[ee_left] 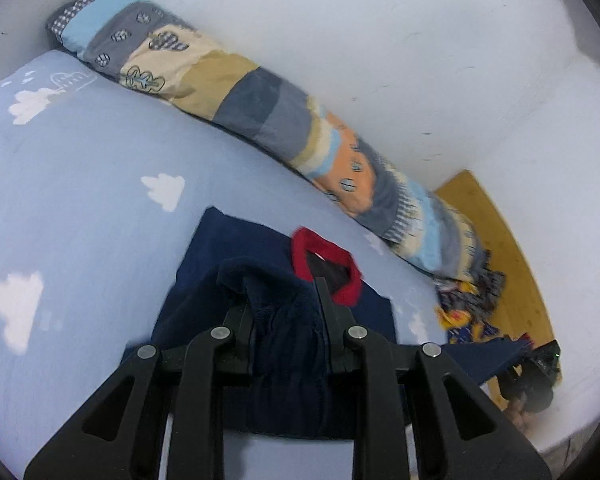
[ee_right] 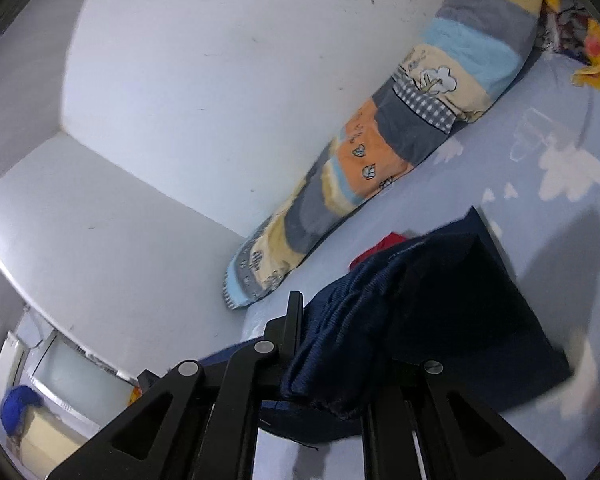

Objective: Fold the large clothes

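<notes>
— Any labels or writing you can read?

— None I can make out; the light blue sheet (ee_left: 80, 184) shows only white cloud prints, and the rolled patchwork quilt (ee_left: 236, 92) by the wall has leaf drawings.

— Where's the garment?

— The navy sweater (ee_left: 288, 320) with its red collar (ee_left: 324, 258) lies partly on the bed. My left gripper (ee_left: 286, 292) pinches a bunched fold of it; my right gripper (ee_right: 324, 320) is clamped on another edge, cloth draped over its fingers.
</notes>
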Demonstrator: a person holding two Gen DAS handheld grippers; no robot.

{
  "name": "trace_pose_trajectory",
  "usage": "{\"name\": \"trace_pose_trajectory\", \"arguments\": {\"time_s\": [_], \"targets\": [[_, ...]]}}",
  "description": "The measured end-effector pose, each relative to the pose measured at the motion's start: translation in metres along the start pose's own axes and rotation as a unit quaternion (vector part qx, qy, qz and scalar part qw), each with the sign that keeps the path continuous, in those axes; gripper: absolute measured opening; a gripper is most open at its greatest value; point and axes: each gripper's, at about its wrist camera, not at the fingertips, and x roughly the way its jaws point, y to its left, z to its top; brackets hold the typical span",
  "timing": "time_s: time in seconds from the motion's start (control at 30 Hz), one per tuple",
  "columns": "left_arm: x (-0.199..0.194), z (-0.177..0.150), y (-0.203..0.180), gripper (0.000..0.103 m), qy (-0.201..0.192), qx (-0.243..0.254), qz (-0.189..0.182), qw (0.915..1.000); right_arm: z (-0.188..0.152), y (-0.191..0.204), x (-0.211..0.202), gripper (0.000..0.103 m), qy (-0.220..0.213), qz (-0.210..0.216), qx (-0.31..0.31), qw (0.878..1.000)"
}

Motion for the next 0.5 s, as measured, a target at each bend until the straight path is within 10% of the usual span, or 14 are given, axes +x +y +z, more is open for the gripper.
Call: {"name": "trace_pose_trajectory", "arguments": {"time_s": [0.23, 0.33, 0.5], "targets": [[0.125, 0.045, 0.035, 0.023, 0.058, -0.07, 0.063, 0.9939, 0.064, -0.053, 0.121, 0.008, 0.023, -0.099, 0.033, 0.994], [0.168, 0.045, 0.055, 0.038, 0.091, -0.097, 0.102, 0.9858, 0.072, -0.081, 0.165, 0.027, 0.042, -0.139, 0.069, 0.987], [0.16, 0.041, 0.081, 0.064, 0.054, -0.161, 0.053, 0.9839, 0.077, -0.102, 0.172, 0.043, 0.05, -0.126, 0.097, 0.986]]}}
